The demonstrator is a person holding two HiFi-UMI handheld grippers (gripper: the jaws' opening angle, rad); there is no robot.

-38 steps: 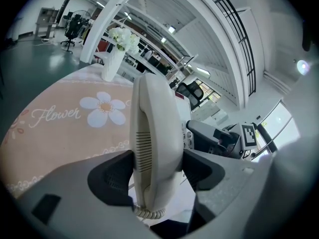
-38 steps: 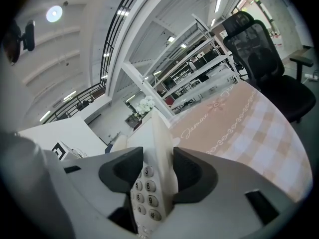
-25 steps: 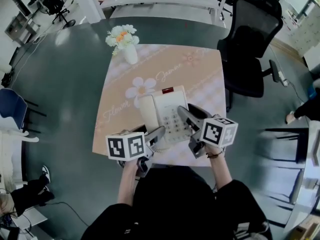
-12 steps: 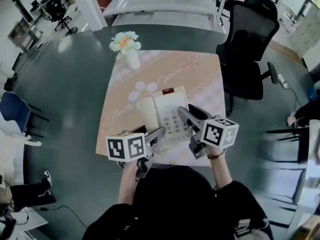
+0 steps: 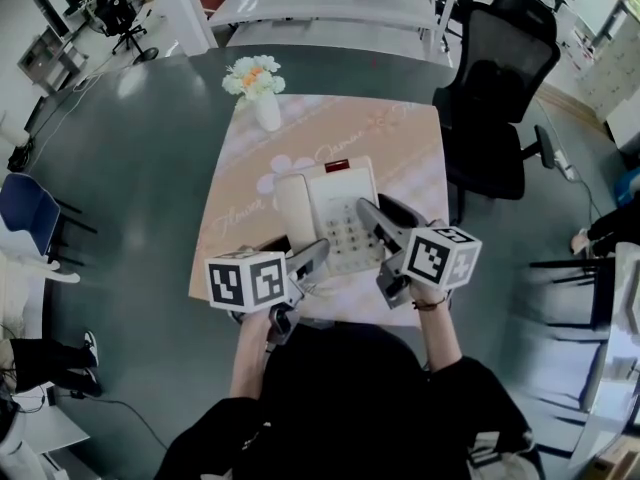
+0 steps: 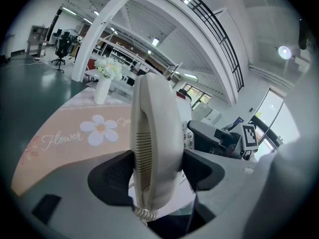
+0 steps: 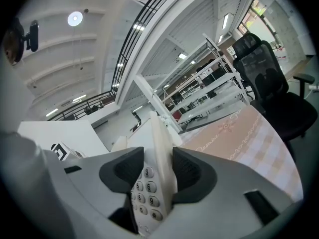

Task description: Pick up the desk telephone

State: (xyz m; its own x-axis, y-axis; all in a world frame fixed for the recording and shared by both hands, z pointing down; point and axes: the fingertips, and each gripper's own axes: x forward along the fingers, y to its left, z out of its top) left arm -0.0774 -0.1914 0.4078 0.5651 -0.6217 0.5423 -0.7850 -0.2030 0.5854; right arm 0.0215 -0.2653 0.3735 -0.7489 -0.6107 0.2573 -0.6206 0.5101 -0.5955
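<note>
Now gripping the desk telephone [image 5: 338, 208] from both sides, seemingly just clear of the table [image 5: 410, 158]. Left claw [image 6: 158, 169] clamped snug across the handset [image 6: 154, 123], likely to pin it on its cradle. Right claw [image 7: 160, 172] pinched on the keypad-side edge, jaws part spread round that rim. Splitting the load for a level lift. Well clear of the flower vase [image 5: 267, 113] at the far edge and the office chair [image 5: 500, 78] beside the table.
</note>
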